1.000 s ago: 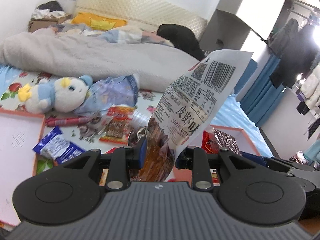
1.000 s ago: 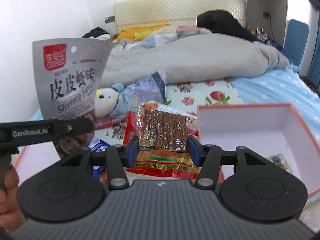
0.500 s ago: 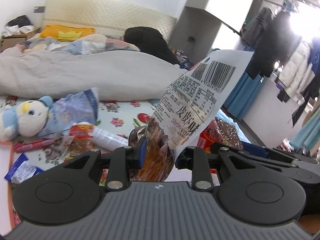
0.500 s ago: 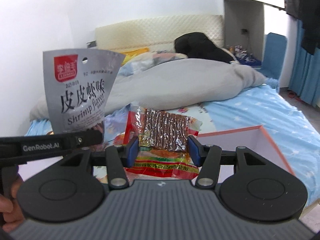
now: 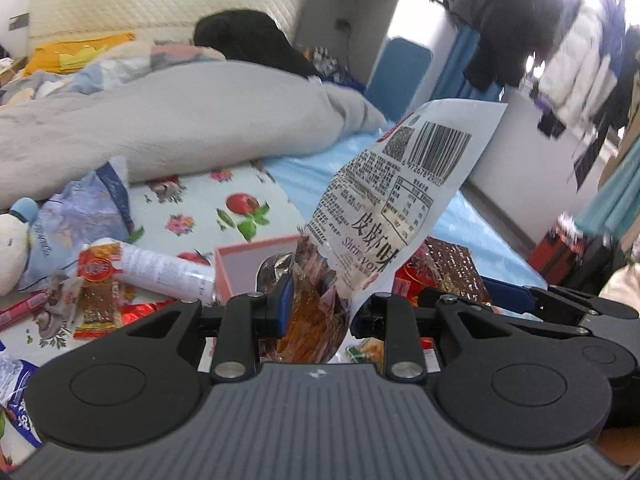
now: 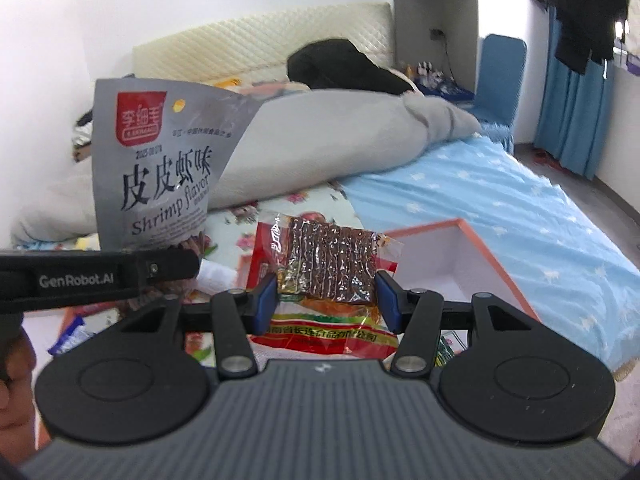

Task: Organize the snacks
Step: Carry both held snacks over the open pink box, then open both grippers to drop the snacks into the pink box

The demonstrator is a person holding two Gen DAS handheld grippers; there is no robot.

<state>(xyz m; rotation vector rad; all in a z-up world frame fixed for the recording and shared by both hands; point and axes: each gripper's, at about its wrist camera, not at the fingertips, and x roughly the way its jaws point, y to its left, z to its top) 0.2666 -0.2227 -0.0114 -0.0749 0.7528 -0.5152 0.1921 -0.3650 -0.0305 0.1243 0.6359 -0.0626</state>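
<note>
A: What is held by each claw?

B: The left claw [image 5: 318, 312] is clamped on the lower part of a grey shrimp snack bag [image 5: 404, 200], which stands up and leans right from between the blue pads; its barcode side is seen from the left wrist, its printed front [image 6: 160, 168] from the right wrist. The right claw [image 6: 326, 300] is closed on a red and clear pack of brown strips [image 6: 332, 264], gripped at both side edges, with the strips standing above the pads.

A: What lies around them?

B: A white box with an orange rim [image 6: 472, 240] is seen just behind and to the right of the strip pack. More snack packs [image 5: 98, 292] are scattered on a flowered sheet [image 5: 200, 204], near a plush toy [image 5: 16, 240] at the left edge. A grey quilt [image 6: 340, 136] is heaped across the bed, a padded cream headboard [image 6: 260, 48] stands behind it, and blue curtains [image 6: 576, 108] and hanging clothes [image 5: 560, 56] are seen at the right.

A: How are the hands posed?

B: Both claws are tilted downward over the bed, side by side, the left one's body [image 6: 96, 280] crossing the right wrist view. Part of a hand [image 6: 12, 376] is seen at its lower left edge.
</note>
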